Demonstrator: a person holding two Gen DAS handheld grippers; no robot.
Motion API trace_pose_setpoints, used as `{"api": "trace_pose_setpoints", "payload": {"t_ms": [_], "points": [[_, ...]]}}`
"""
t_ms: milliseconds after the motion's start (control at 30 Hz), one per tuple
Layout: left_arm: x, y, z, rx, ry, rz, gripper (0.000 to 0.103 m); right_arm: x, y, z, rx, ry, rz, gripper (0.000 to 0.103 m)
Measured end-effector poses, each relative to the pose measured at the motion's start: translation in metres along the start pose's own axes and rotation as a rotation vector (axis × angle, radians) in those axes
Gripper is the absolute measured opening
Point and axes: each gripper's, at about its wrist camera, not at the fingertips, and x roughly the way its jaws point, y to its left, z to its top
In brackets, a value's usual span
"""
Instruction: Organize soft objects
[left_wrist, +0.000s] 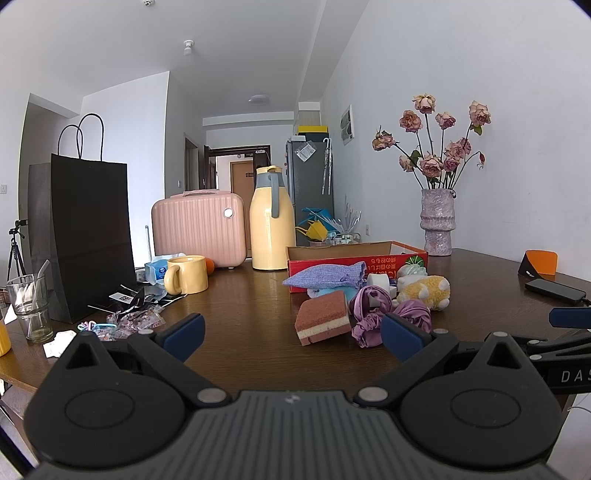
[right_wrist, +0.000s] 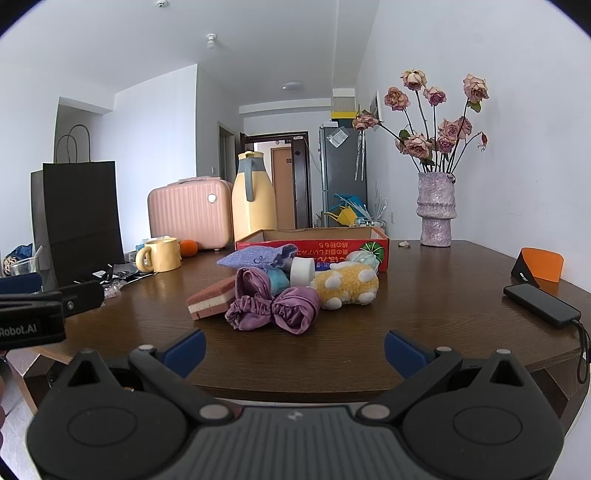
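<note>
A heap of soft things lies mid-table in front of a red cardboard box (left_wrist: 376, 259) (right_wrist: 380, 242): a pink and cream sponge (left_wrist: 323, 322) (right_wrist: 212, 297), purple satin scrunchies (left_wrist: 369, 312) (right_wrist: 273, 304), a yellow plush toy (left_wrist: 424, 291) (right_wrist: 347, 286), a lilac knitted pouch (left_wrist: 327, 277) (right_wrist: 255, 257), a white roll (left_wrist: 378, 281) (right_wrist: 302, 271) and something light blue (right_wrist: 277, 280). My left gripper (left_wrist: 293, 332) stands open, just short of the sponge. My right gripper (right_wrist: 295, 349) is open too, nearer the table's front edge, with nothing between its fingers.
A black paper bag (left_wrist: 86, 236), a glass (left_wrist: 29, 308), wrappers (left_wrist: 135, 317), a yellow mug (left_wrist: 186, 274), a pink case (left_wrist: 199, 227) and a yellow jug (left_wrist: 271, 221) crowd the left and back. A vase of dried roses (right_wrist: 436, 208), a phone (right_wrist: 541, 304) and an orange-black card (right_wrist: 539, 269) sit right.
</note>
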Motion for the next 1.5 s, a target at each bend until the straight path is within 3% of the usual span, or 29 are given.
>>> {"api": "trace_pose_setpoints", "payload": {"t_ms": [200, 400, 667, 767, 833, 900, 1000, 1267, 1433, 1467, 1500], "points": [[0.007, 0.000, 0.004, 0.013, -0.014, -0.006, 0.103, 0.004, -0.002, 0.003, -0.029, -0.013, -0.007, 0.103], [0.040, 0.003, 0.017, -0.002, -0.031, 0.006, 0.103, 0.032, -0.011, 0.017, -0.045, -0.030, -0.021, 0.103], [0.104, 0.012, 0.022, -0.068, 0.115, -0.069, 0.103, 0.079, -0.007, 0.032, -0.015, 0.036, 0.081, 0.102], [0.132, 0.012, 0.024, -0.089, 0.149, -0.081, 0.103, 0.103, -0.003, 0.036, 0.005, 0.088, 0.134, 0.091], [0.150, 0.013, 0.025, -0.095, 0.168, -0.078, 0.103, 0.121, 0.003, 0.036, 0.003, 0.137, 0.174, 0.070], [0.165, 0.016, 0.026, -0.101, 0.183, -0.064, 0.103, 0.137, 0.012, 0.034, -0.008, 0.177, 0.230, 0.057], [0.184, 0.020, 0.024, -0.105, 0.202, -0.052, 0.103, 0.168, 0.022, 0.028, -0.003, 0.252, 0.316, 0.053], [0.217, 0.015, 0.015, -0.109, 0.271, -0.108, 0.103, 0.211, 0.010, 0.038, 0.001, 0.208, 0.087, 0.052], [0.233, 0.013, 0.008, -0.150, 0.323, -0.161, 0.103, 0.206, 0.004, 0.034, 0.004, 0.202, 0.060, 0.057], [0.235, 0.012, 0.006, -0.154, 0.331, -0.163, 0.100, 0.202, 0.004, 0.033, 0.006, 0.196, 0.057, 0.057], [0.237, 0.012, 0.006, -0.159, 0.340, -0.170, 0.089, 0.198, 0.003, 0.033, 0.003, 0.190, 0.052, 0.059]]}}
